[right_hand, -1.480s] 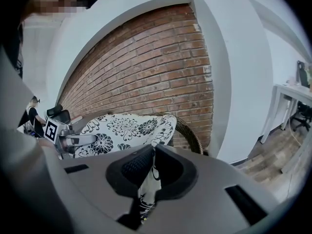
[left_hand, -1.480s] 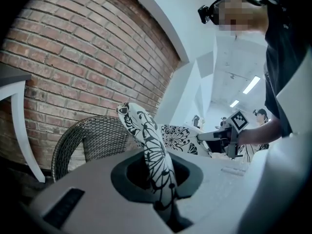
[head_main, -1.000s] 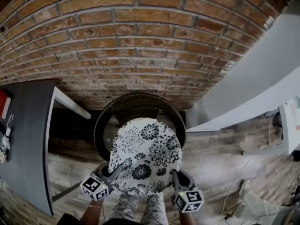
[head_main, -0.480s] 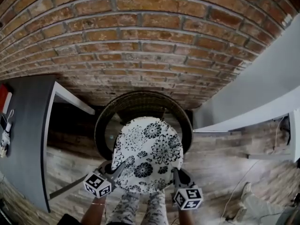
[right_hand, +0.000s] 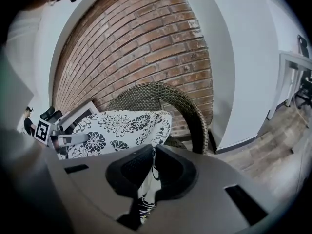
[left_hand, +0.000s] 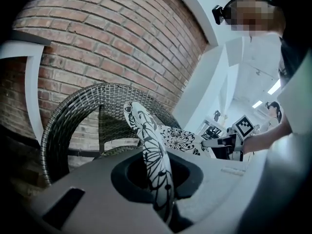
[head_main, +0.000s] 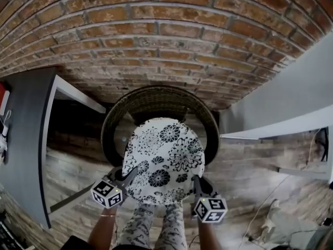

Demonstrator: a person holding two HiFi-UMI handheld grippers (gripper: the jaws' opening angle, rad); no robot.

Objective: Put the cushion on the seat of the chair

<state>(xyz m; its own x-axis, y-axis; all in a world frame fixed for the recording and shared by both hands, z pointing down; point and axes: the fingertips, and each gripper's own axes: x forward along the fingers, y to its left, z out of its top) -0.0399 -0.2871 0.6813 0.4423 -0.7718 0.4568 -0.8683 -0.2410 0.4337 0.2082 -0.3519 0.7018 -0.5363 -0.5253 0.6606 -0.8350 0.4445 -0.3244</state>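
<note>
- The head view alone shows the whole layout. The round cushion (head_main: 165, 158) covers the seat opening of the chair (head_main: 156, 100), with the left gripper (head_main: 130, 174) on its near-left edge and the right gripper (head_main: 195, 182) on its near-right edge.
- That view also shows the person's patterned trousers (head_main: 151, 228) just below the cushion, and a dark grey table (head_main: 26, 139) at the left.
- The left gripper view shows what the head view cannot: the jaws are clenched on the cushion's thin rim, which runs edge-on up between them. The chair's curved back stands behind it.
- The right gripper view shows its own jaws pinching a fold of the cushion's edge. The cushion spreads flat to the left, with its far edge near the chair's rim.
- Both grippers carry the cushion over the seat. No view shows whether its underside touches the seat.
- The cushion is a soft, flat disc of white fabric printed with black flowers.
- The chair is dark woven wicker, shaped like a tub, with an open weave.
- Behind it is a rough red brick wall (head_main: 156, 35) with pale mortar.
- The floor (head_main: 244, 165) is worn wooden planks.
- A smooth white wall (head_main: 296, 87) stands at the right.
</note>
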